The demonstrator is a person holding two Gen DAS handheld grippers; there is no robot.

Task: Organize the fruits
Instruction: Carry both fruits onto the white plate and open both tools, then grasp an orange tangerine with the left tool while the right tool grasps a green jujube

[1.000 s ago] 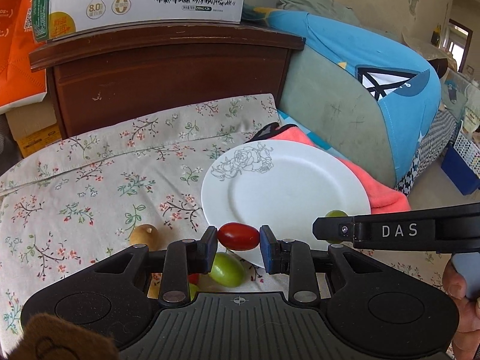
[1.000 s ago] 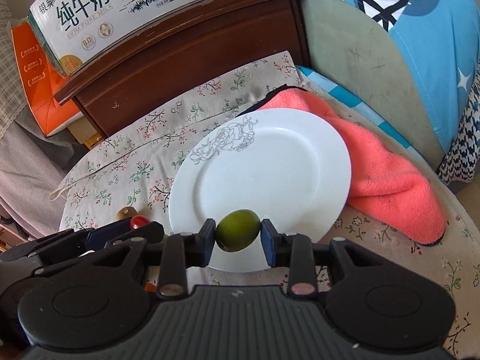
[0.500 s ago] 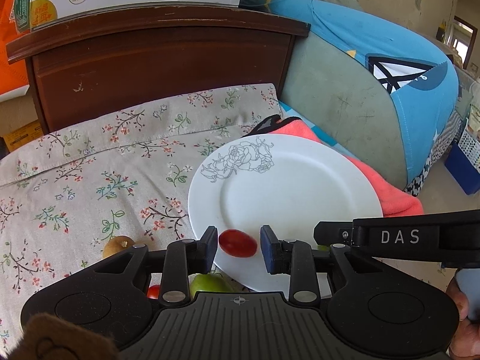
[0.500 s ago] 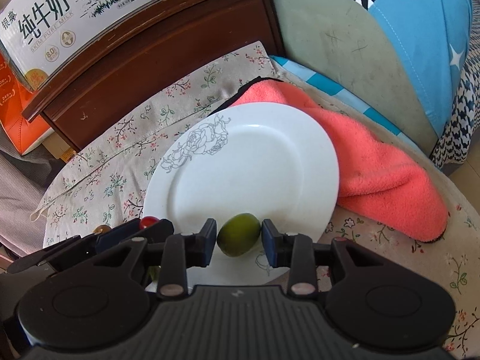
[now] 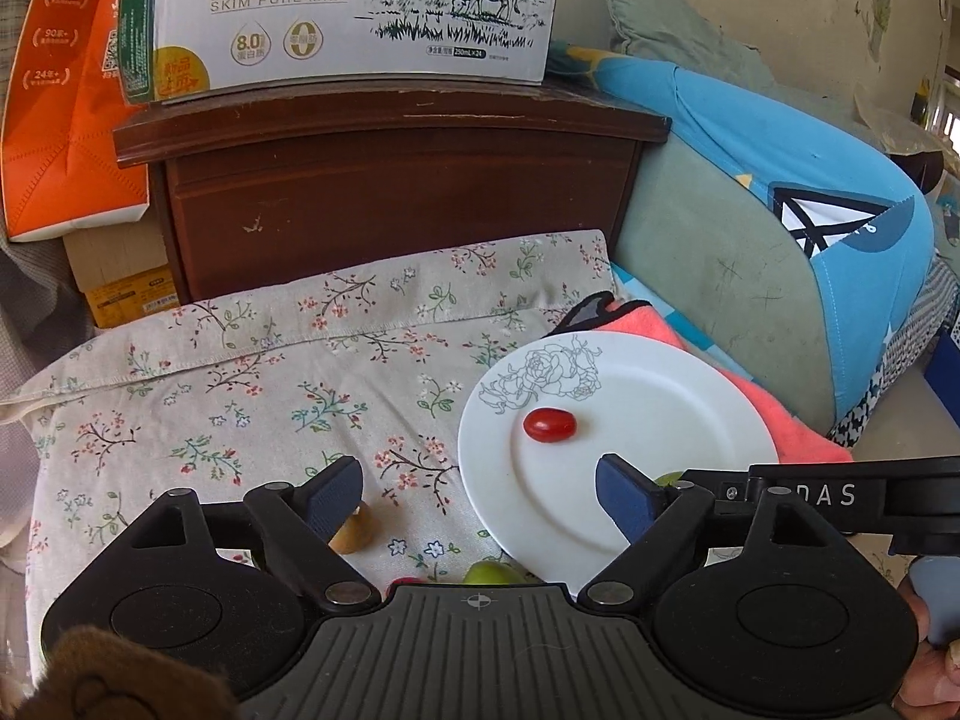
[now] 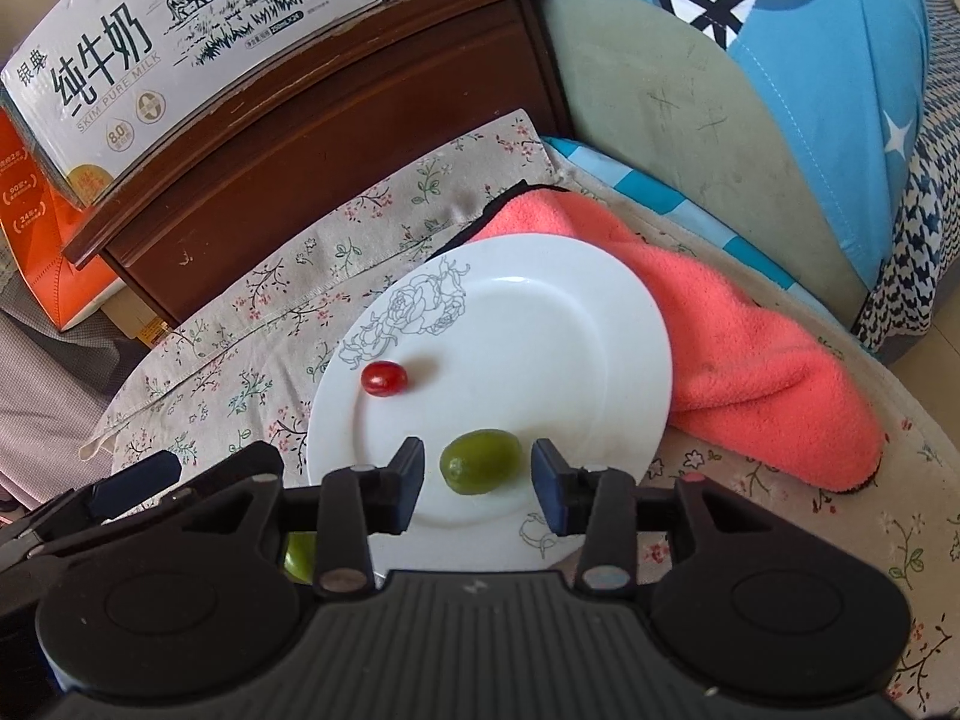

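Claws (image 5: 480, 498) (image 6: 477, 483) apart, both empty

A milk carton (image 5: 348, 12) printed "SKIM PURE MILK" sits on a dark wooden cabinet (image 5: 390, 192), with an orange box (image 5: 66, 120) beside it. A floral cloth (image 5: 270, 372) covers the surface; a pink towel (image 6: 750, 354) lies beside a blue cushion (image 5: 798, 180).

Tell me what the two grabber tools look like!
Both are black plastic. Each tool has a ribbed middle plate, two round discs at the sides, silver rivets and two arms ending in dark blue pads. See the left tool and the right tool. A small crosshair mark sits on the left one's plate. The right one's side shows white letters, DAS, in the left view.
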